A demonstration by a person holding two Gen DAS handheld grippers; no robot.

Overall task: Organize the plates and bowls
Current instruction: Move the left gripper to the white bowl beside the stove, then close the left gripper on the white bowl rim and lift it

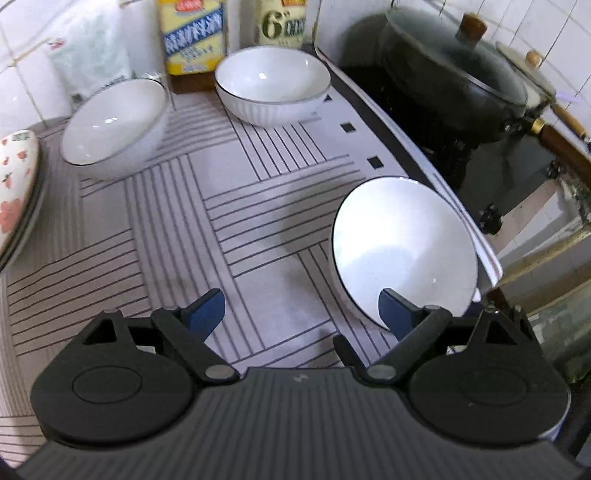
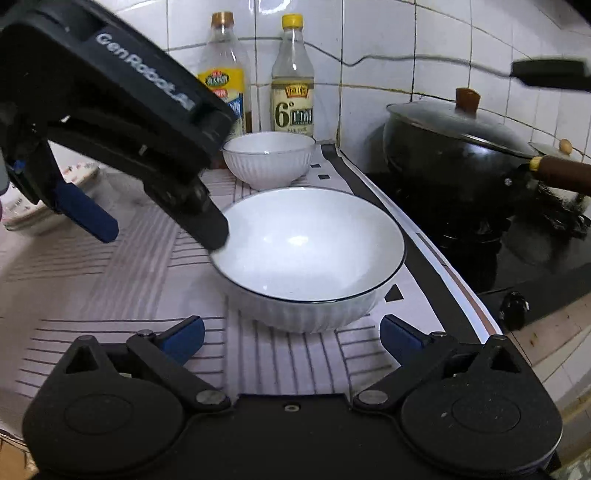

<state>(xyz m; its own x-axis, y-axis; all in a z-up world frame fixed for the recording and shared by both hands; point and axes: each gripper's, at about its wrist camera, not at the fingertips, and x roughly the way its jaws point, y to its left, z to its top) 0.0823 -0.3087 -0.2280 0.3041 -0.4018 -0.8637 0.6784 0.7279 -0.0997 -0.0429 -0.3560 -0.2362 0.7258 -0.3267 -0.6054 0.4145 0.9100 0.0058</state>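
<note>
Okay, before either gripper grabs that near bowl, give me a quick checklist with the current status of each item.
1. Right gripper open: ok.
2. Left gripper open: ok.
3. Near bowl upright and empty: ok.
4. Near bowl between right fingers: not ok, it sits ahead of them.
5. Left finger clear of the bowl rim: not ok, it overlaps the rim.
6. Far bowl clear of the grippers: ok.

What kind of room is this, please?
Most likely a home kitchen counter. A black lidded pot sits on a stove beside it, two condiment bottles stand against a tiled wall, and white bowls rest on a striped mat.
</note>
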